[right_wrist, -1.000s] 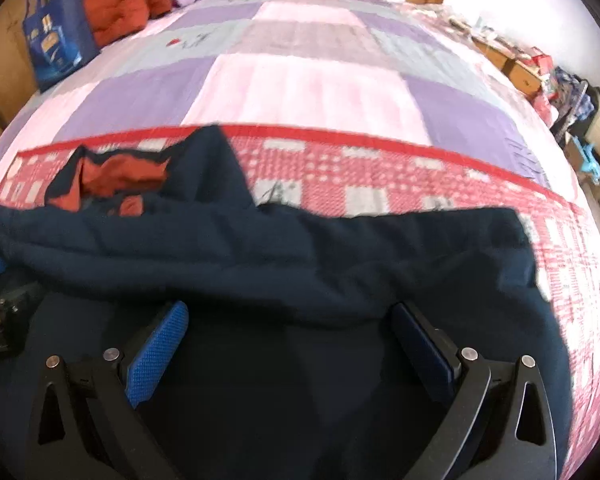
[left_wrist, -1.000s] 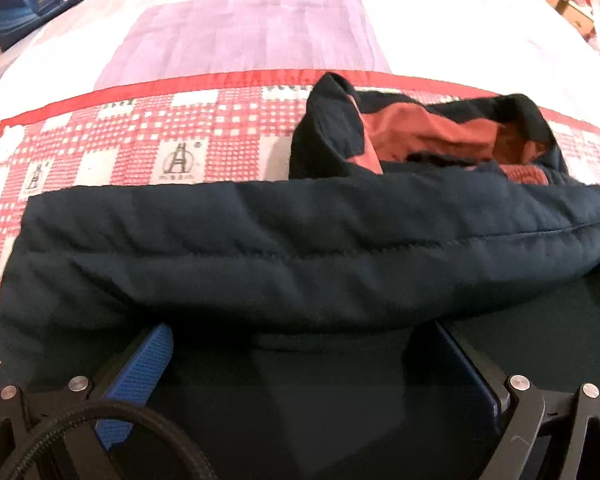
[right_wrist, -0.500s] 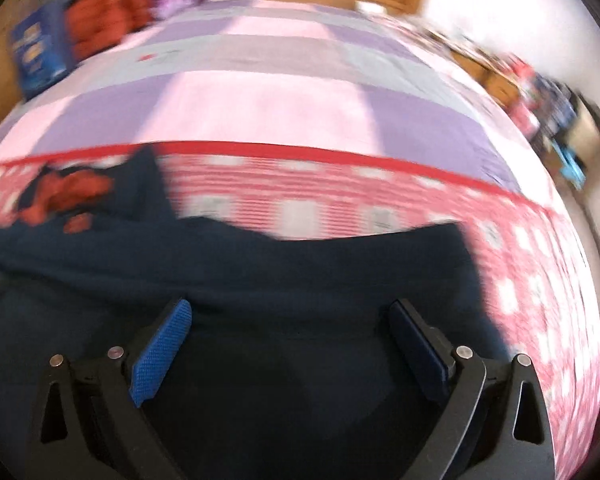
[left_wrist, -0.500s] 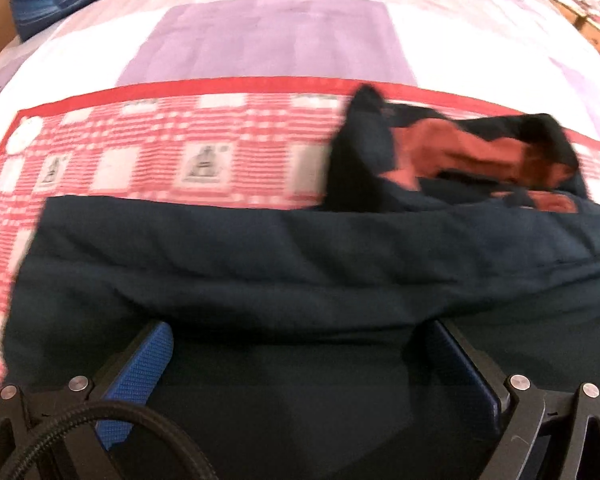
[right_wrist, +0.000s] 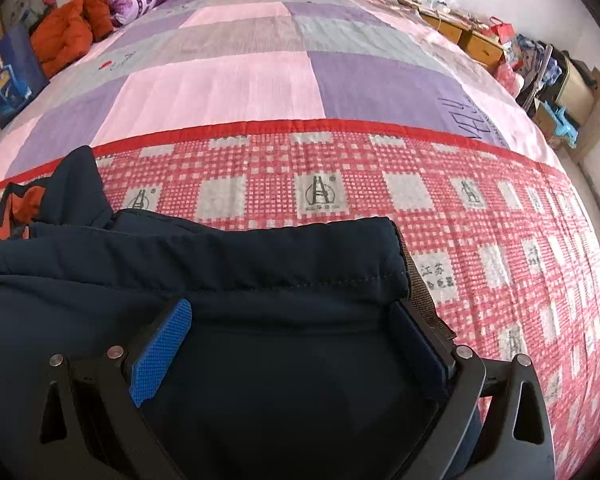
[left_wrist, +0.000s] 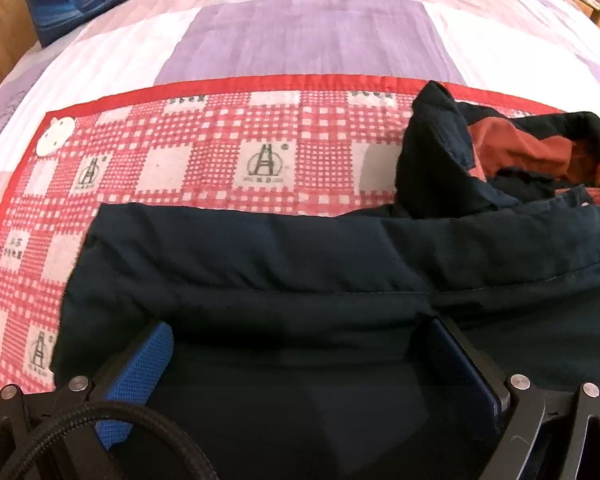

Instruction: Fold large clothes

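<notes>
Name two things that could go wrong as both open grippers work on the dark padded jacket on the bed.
1. Both the left gripper and right gripper are open over the jacket; closing may catch only the top layer, so the fold slips.
2. The hood with rust lining lies bunched beyond the fold and may end up trapped crooked.

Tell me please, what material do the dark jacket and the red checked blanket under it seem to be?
The dark jacket looks like smooth matte synthetic shell, padded: stitched seams pinch puffy channels. Its rust-coloured lining seems similar, though less clear. The red checked blanket looks like woven cotton or a blend, with visible coarse weave and a dull surface.
</notes>
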`<state>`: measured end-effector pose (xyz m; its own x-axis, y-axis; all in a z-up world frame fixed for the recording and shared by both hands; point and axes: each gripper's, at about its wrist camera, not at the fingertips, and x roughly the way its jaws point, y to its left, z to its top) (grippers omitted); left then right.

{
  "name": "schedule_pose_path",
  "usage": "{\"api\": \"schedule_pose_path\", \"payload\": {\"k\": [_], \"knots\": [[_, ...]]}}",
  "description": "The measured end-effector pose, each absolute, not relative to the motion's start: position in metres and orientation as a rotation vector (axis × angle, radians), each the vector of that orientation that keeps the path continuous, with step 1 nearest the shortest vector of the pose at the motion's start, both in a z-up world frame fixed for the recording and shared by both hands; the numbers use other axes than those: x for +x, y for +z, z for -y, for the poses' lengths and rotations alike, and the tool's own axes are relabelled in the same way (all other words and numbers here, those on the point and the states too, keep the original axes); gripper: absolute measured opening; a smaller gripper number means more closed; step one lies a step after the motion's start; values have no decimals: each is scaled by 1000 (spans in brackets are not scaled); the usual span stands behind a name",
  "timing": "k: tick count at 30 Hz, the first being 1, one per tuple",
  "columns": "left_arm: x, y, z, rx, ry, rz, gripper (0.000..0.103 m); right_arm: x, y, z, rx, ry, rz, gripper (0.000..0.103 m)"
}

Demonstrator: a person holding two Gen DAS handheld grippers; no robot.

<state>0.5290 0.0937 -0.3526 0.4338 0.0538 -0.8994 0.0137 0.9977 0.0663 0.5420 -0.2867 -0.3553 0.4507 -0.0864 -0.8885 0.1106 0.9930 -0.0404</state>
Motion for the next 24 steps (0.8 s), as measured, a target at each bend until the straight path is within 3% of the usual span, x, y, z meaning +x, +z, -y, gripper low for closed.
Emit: {"api": "schedule_pose_path", "payload": {"k": [7, 15, 20, 24], "knots": [[528, -355, -150, 5, 20, -1144, 103, 543, -360, 291, 62, -110, -1104, 100], [521, -341, -147, -9, 7, -1154, 103, 548, -353, 288, 34, -112, -1147, 100], [458, -292, -128, 20, -82, -1000, 103, 478, -284, 239, -9, 1, -873, 99], [392, -285, -85, -46, -186, -988, 103, 409, -279, 172, -95, 163, -843, 99]]}}
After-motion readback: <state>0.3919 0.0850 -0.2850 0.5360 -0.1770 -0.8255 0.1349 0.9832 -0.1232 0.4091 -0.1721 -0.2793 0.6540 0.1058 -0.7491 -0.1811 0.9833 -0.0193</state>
